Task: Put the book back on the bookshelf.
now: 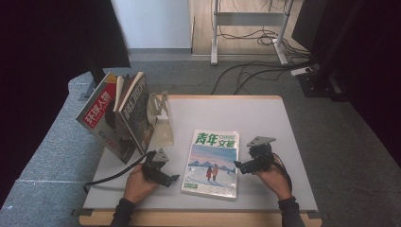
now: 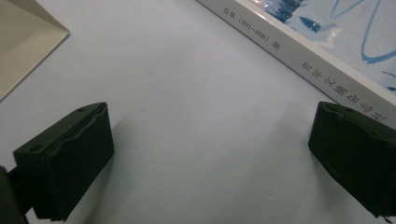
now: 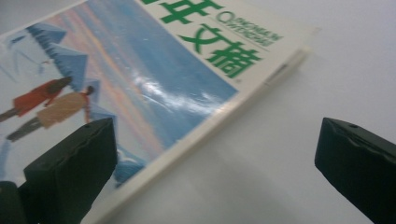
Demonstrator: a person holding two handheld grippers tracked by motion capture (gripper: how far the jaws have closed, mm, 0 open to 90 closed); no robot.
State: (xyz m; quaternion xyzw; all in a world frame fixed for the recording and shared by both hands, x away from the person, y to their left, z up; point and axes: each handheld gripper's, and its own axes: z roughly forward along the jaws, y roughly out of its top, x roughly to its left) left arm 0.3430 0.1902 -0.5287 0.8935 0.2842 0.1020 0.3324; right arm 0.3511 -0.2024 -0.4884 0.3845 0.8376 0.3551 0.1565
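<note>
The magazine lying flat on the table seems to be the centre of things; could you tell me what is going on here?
A person holds a two-jaw gripper in each hand on either side of the magazine, which lies flat on the table. The left gripper sits by its spine, the right gripper by its opposite edge. Both have their jaws open and neither grips anything. To the left, more magazines lean against a white bookend.

Leaning magazines [image 1: 116, 113] against a bookend [image 1: 161, 120]
</note>
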